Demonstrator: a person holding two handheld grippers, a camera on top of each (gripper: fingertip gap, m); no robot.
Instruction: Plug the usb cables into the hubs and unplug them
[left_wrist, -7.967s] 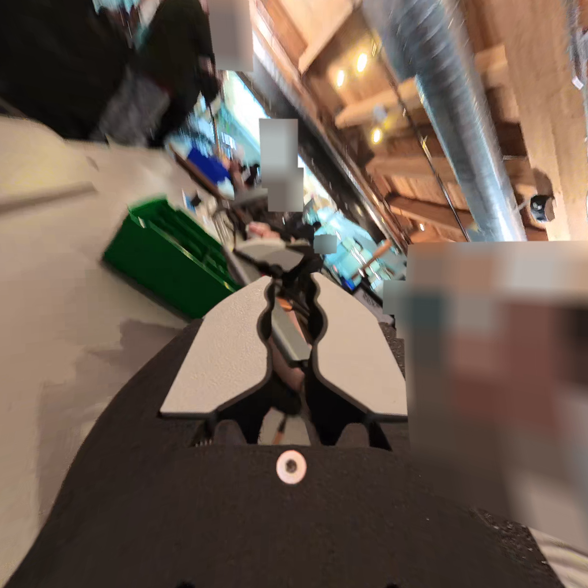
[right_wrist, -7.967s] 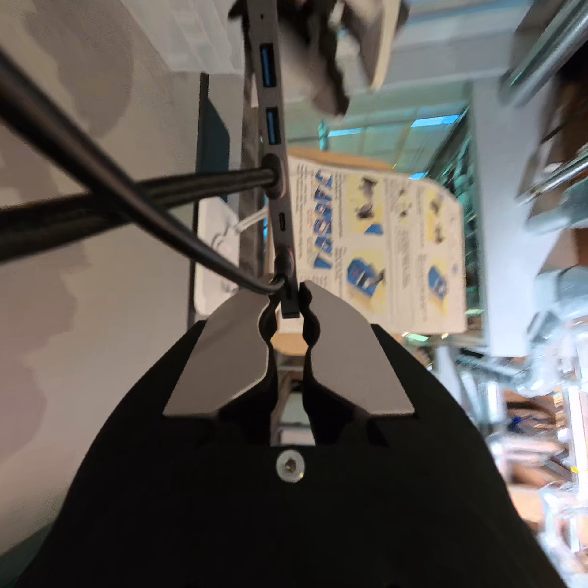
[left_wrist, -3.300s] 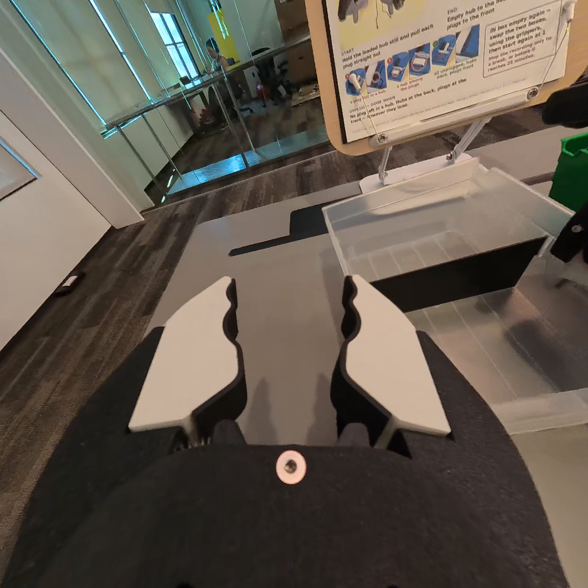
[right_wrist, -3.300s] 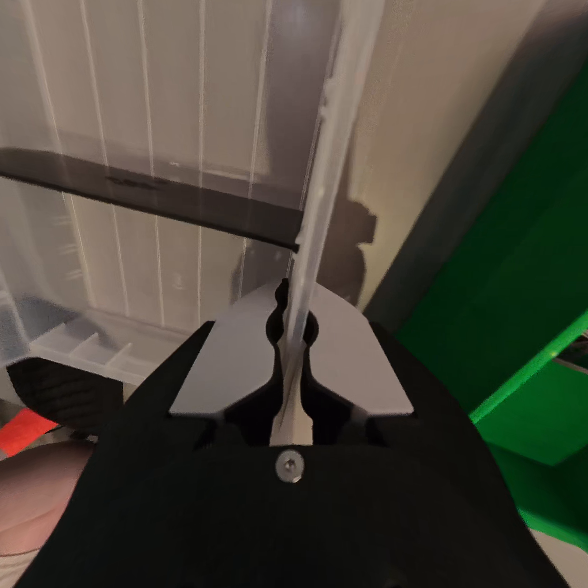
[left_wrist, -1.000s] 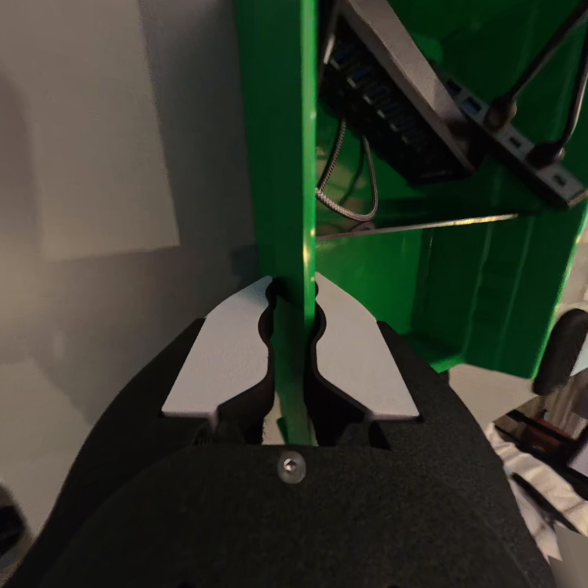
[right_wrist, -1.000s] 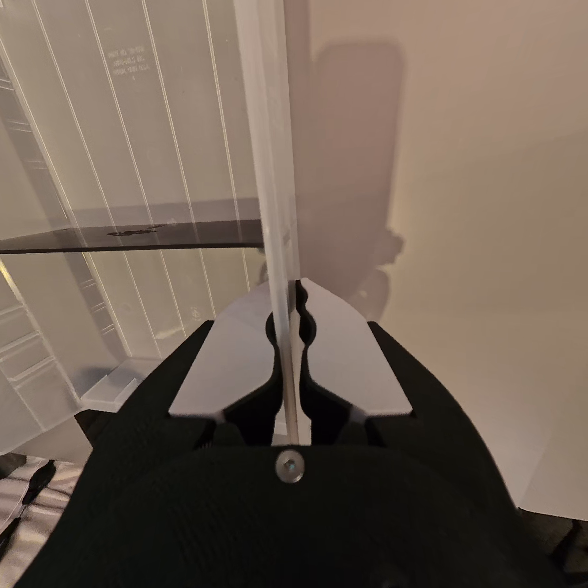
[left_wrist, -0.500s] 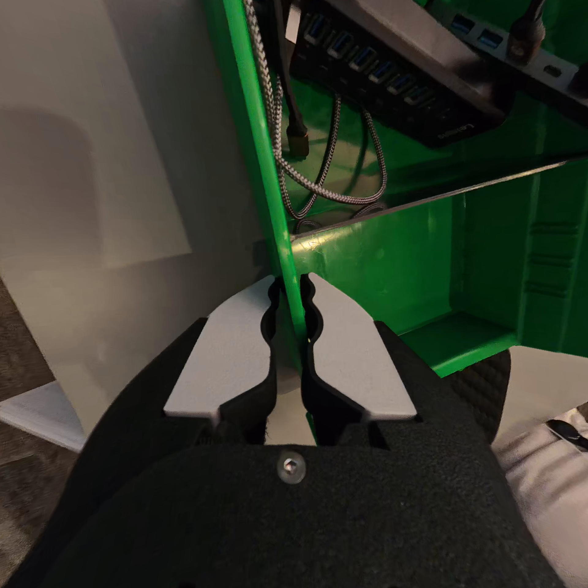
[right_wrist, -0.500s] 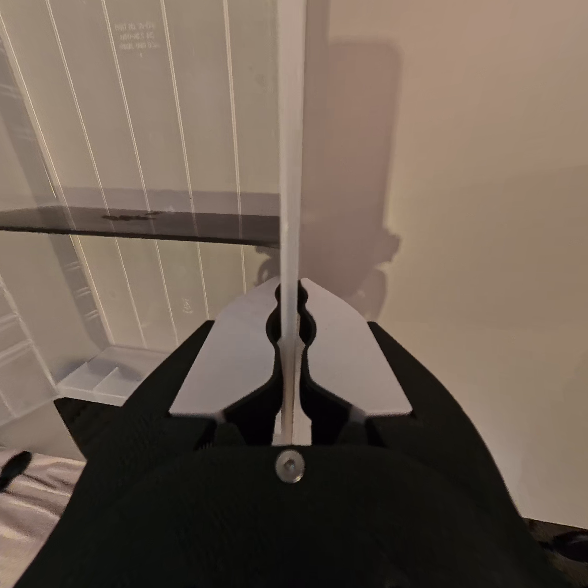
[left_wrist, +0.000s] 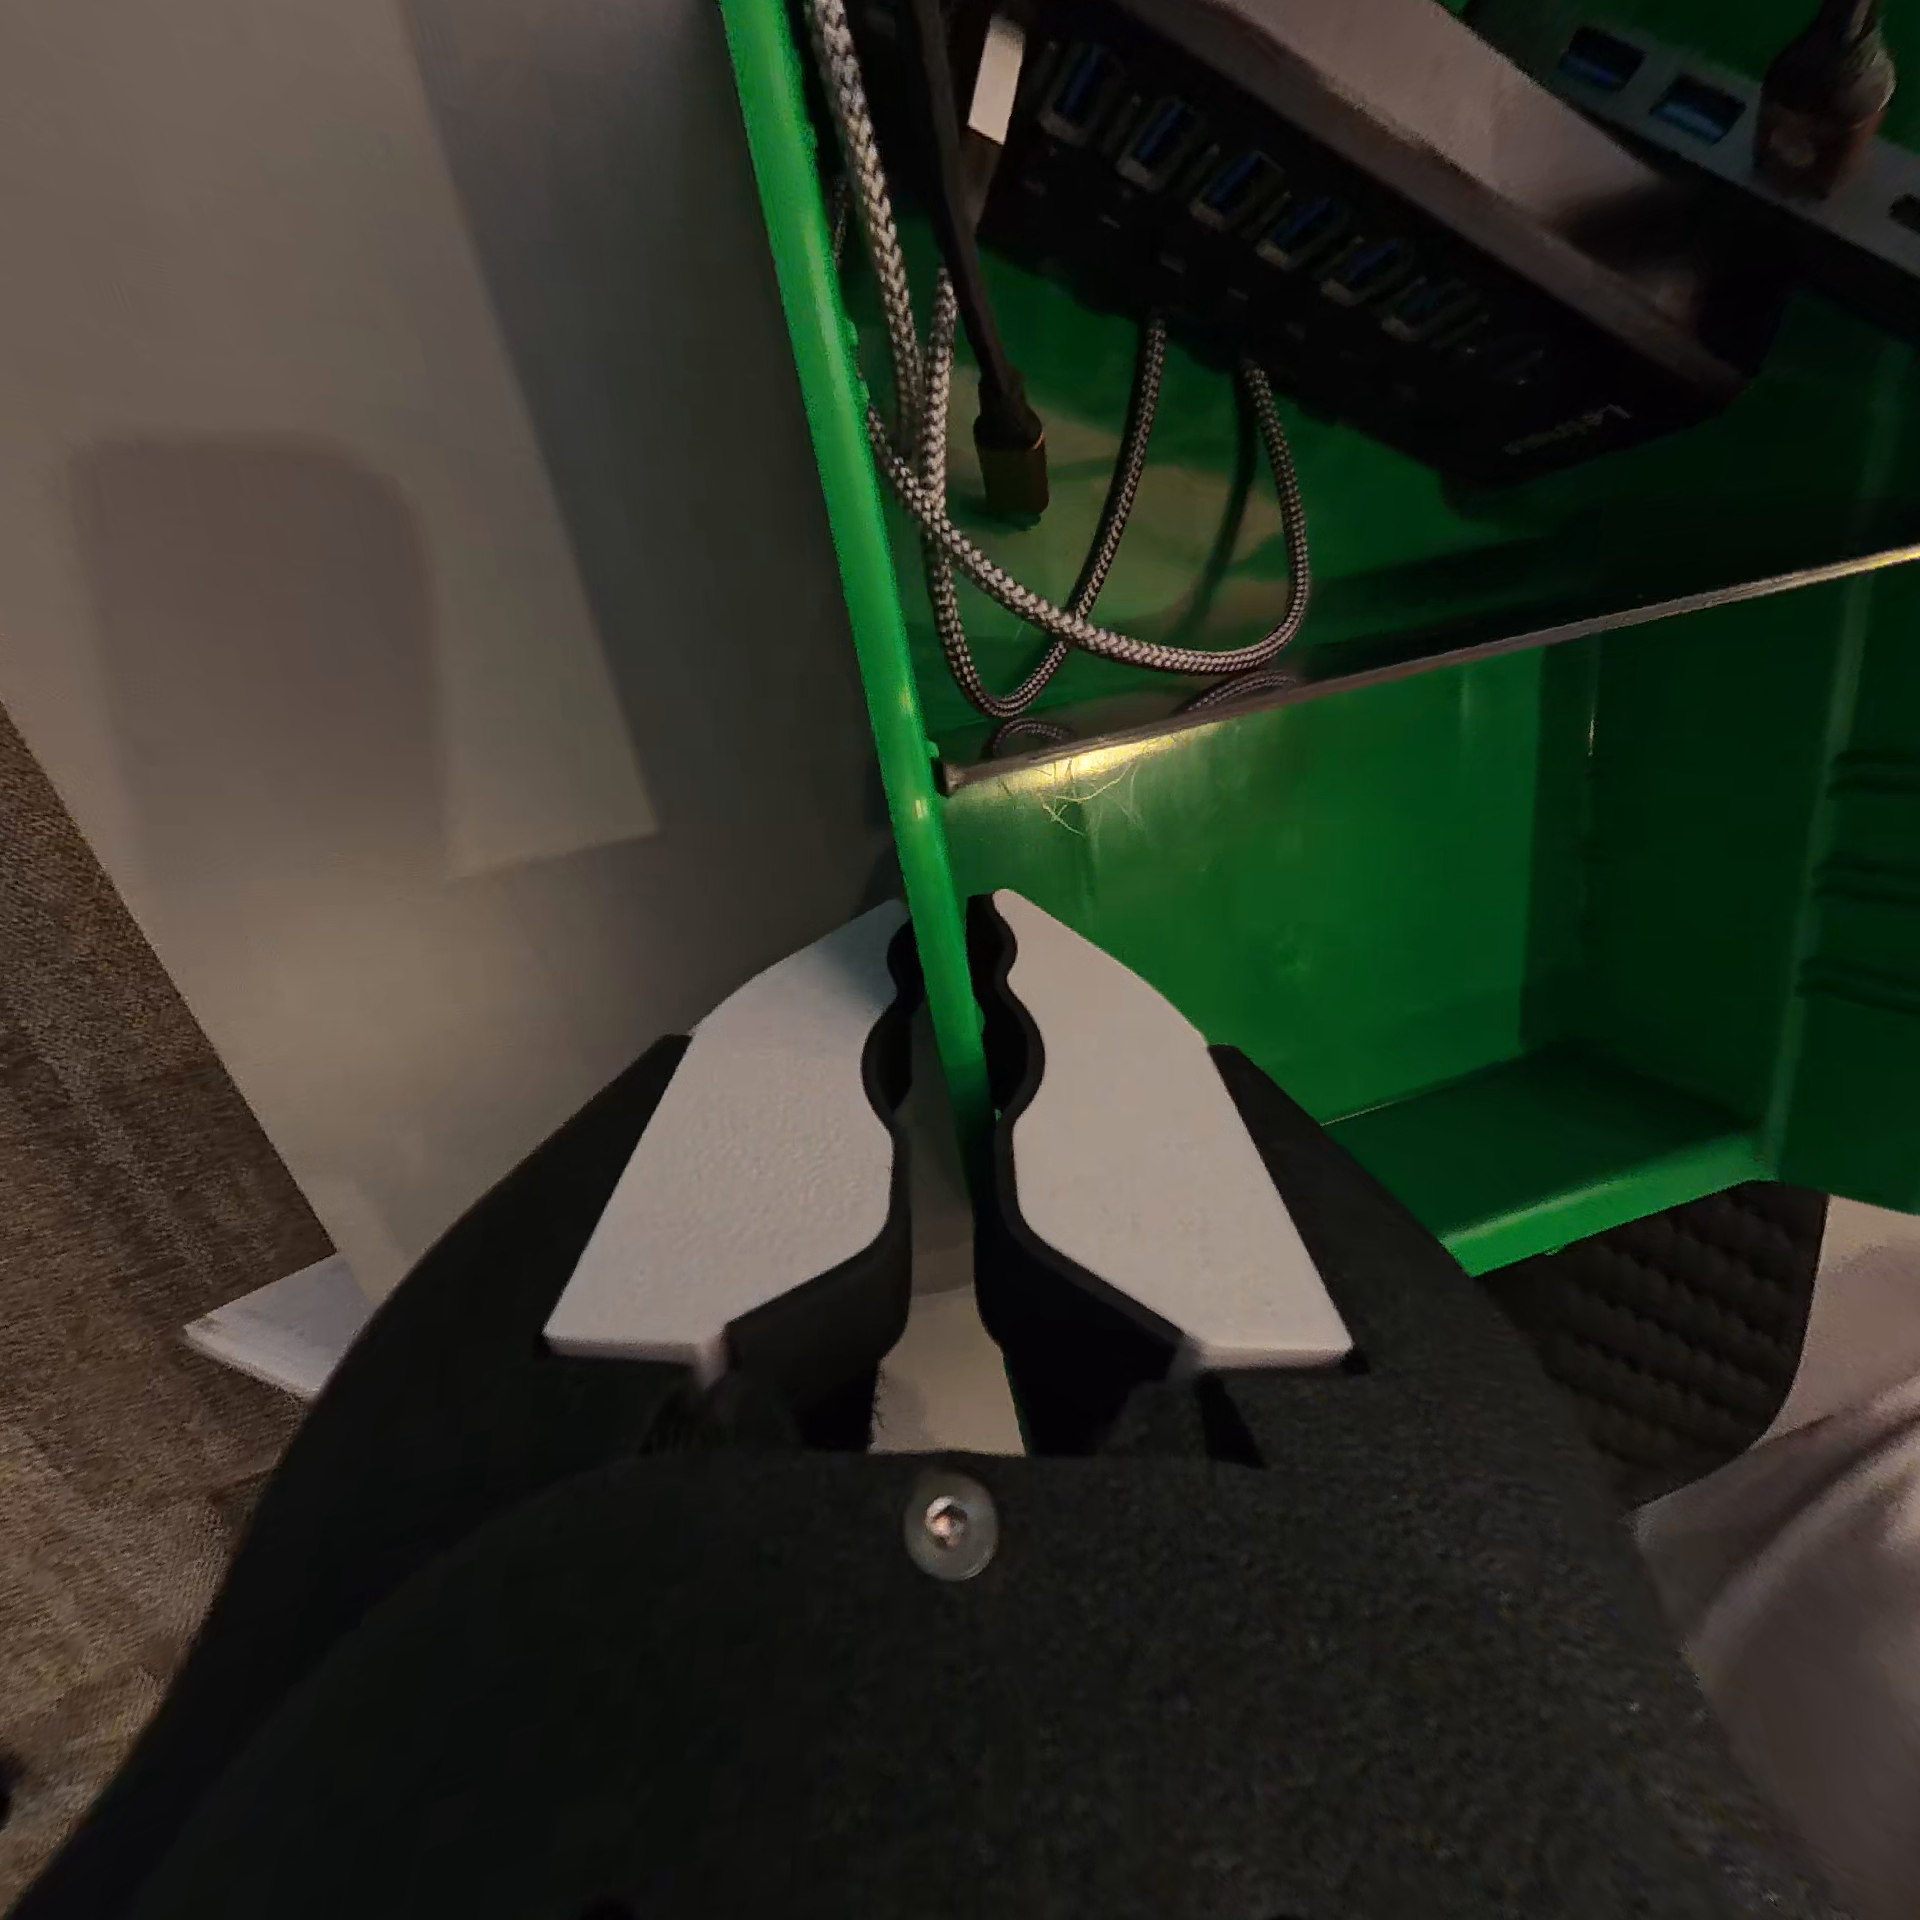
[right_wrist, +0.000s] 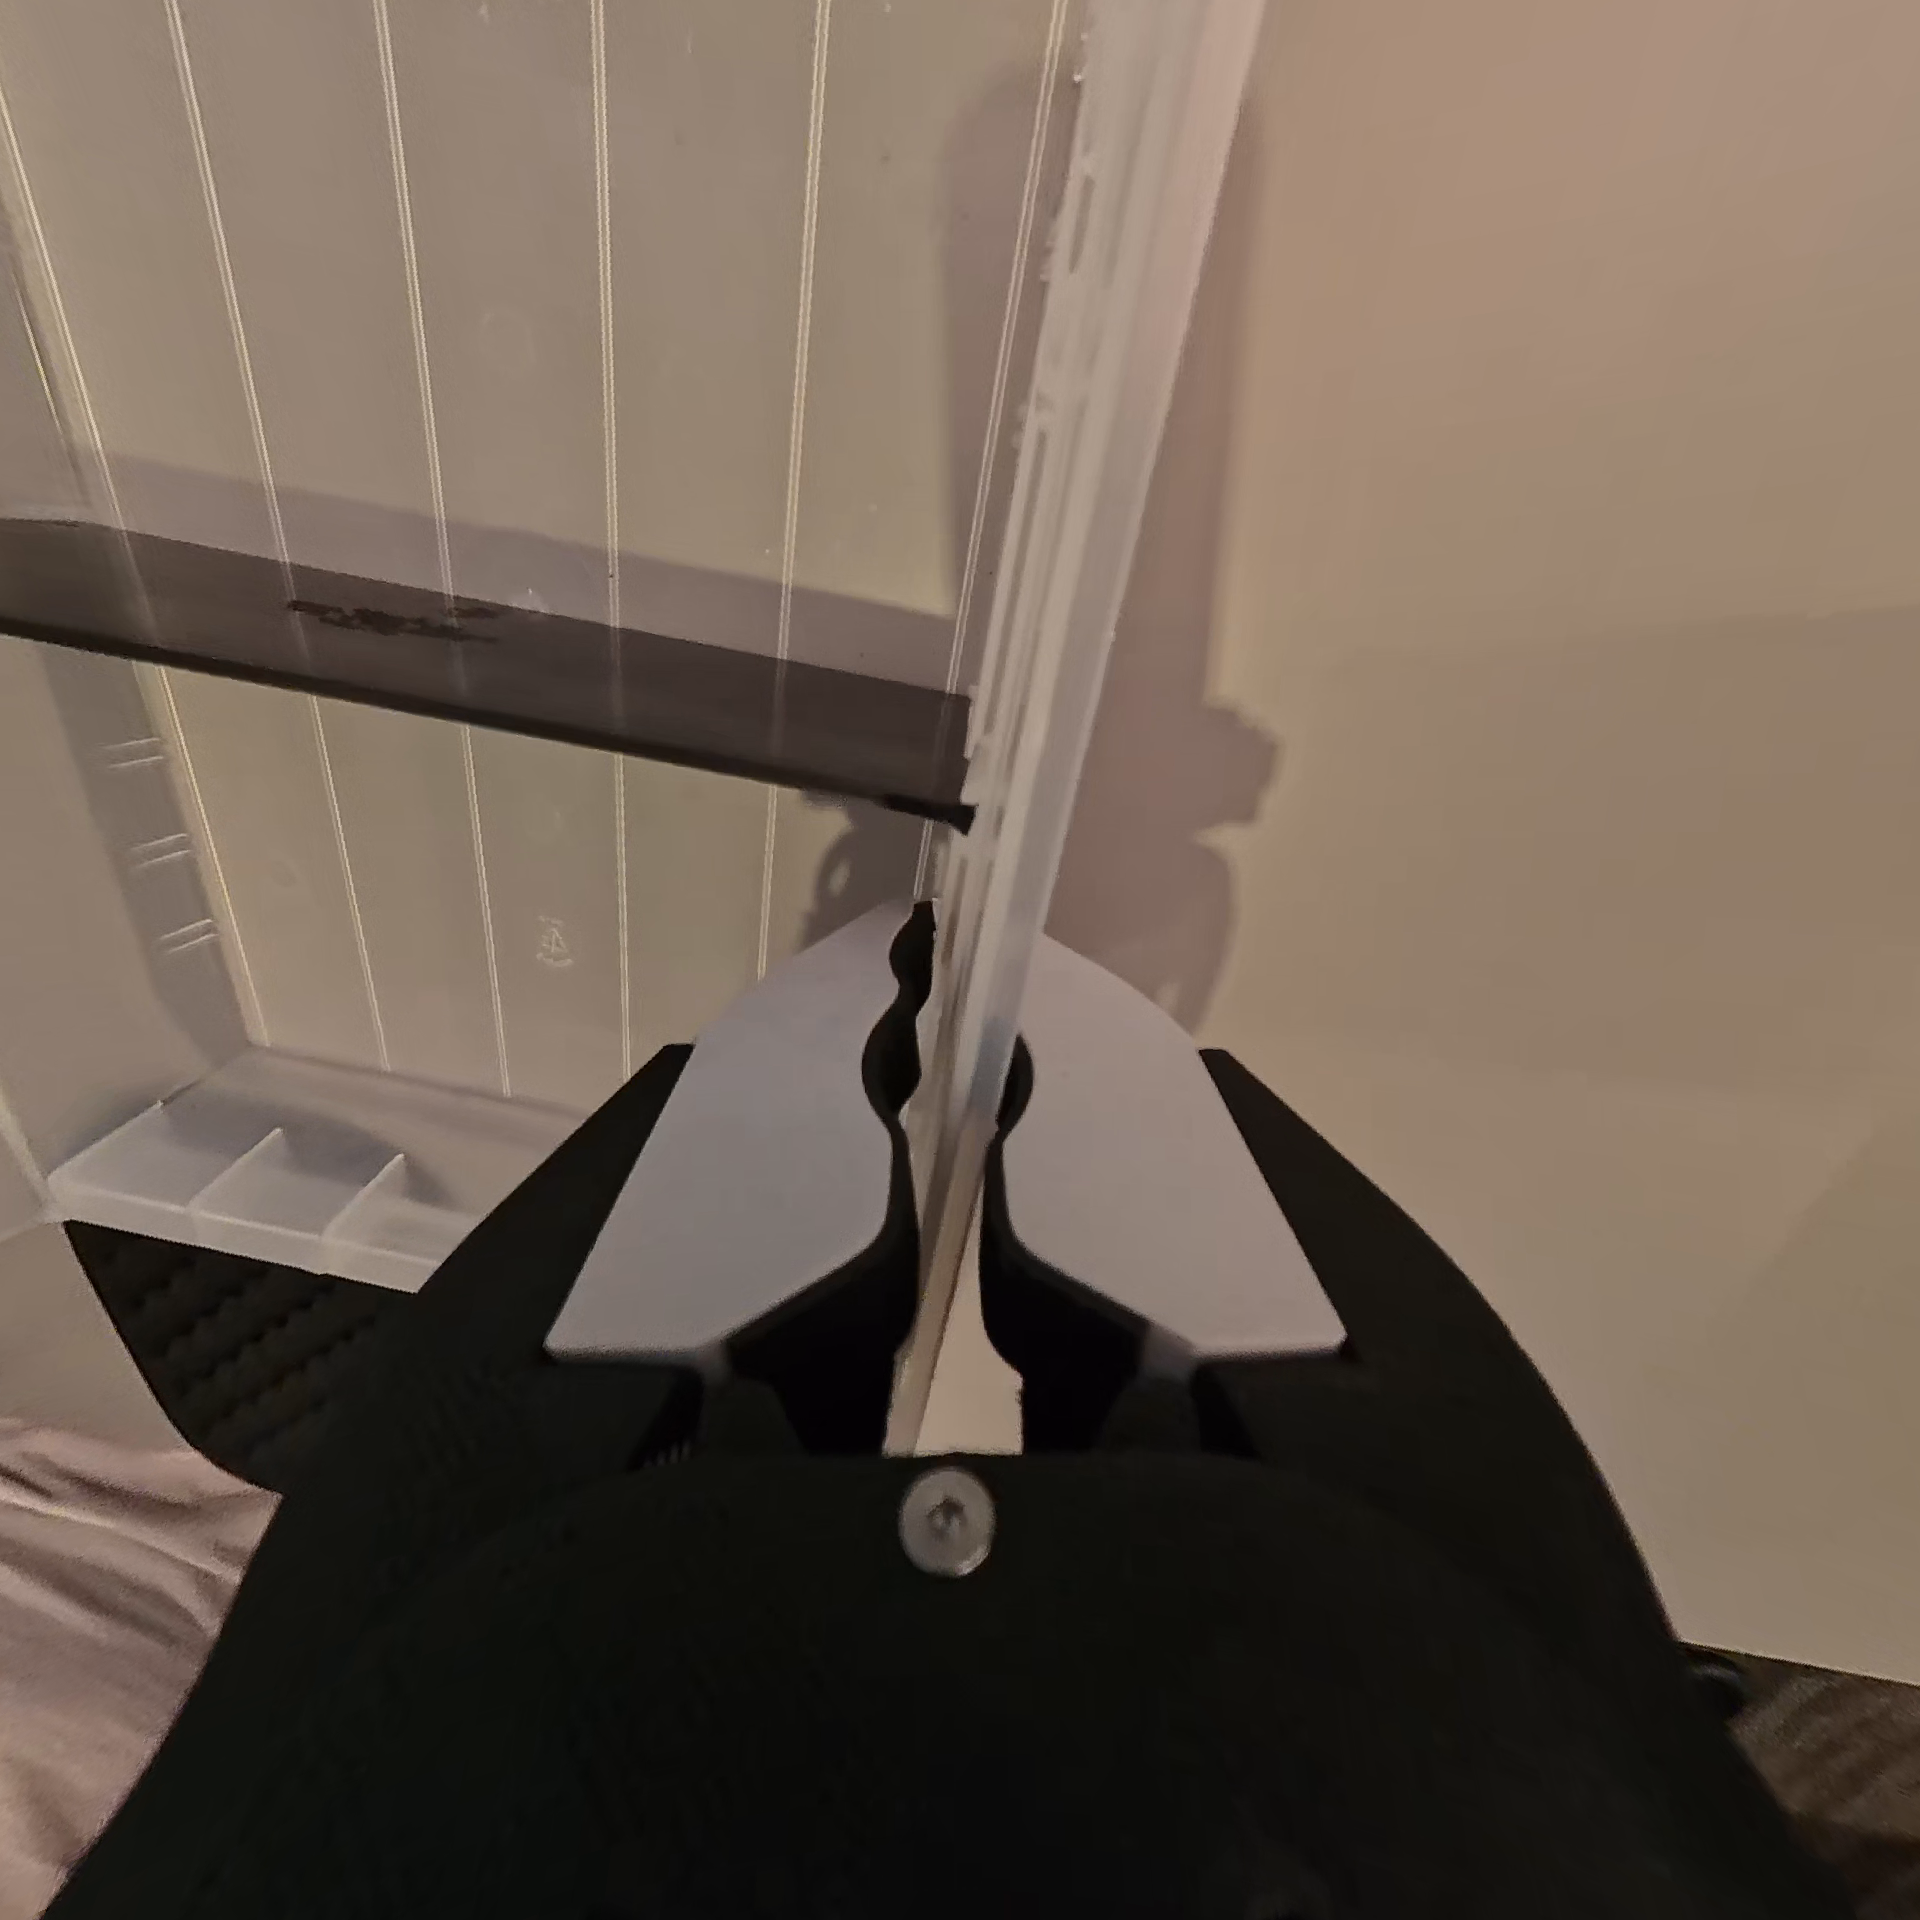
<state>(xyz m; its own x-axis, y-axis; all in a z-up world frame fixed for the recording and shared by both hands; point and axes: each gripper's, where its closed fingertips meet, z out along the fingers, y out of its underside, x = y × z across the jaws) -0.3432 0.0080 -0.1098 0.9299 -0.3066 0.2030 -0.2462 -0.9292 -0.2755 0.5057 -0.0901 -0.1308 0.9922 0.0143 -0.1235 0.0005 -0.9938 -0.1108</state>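
My left gripper (left_wrist: 948, 914) is shut on the side wall of a green bin (left_wrist: 1351, 935). Behind a thin divider (left_wrist: 1455, 649) the bin holds a black hub (left_wrist: 1403, 270) with several blue ports, a grey hub (left_wrist: 1704, 114) with a plug in it, and loose braided cables (left_wrist: 1091, 623), one with a gold-coloured plug (left_wrist: 1013, 457). My right gripper (right_wrist: 961, 914) is shut on the side wall (right_wrist: 1091, 468) of a clear plastic bin (right_wrist: 468, 416) that looks empty, with a dark divider (right_wrist: 520, 649) across it.
Both bins rest on a white table (left_wrist: 312, 520), which also shows in the right wrist view (right_wrist: 1558, 727). Grey carpet (left_wrist: 104, 1143) lies past the table's edge at the left. A black textured part (left_wrist: 1662, 1320) and grey cloth (left_wrist: 1818, 1610) show at the lower right.
Eight seconds ago my right gripper held a hub with cables in it. Over the last second both grippers, shut on the bin walls, have shifted with them; the green bin's inside shows closer.
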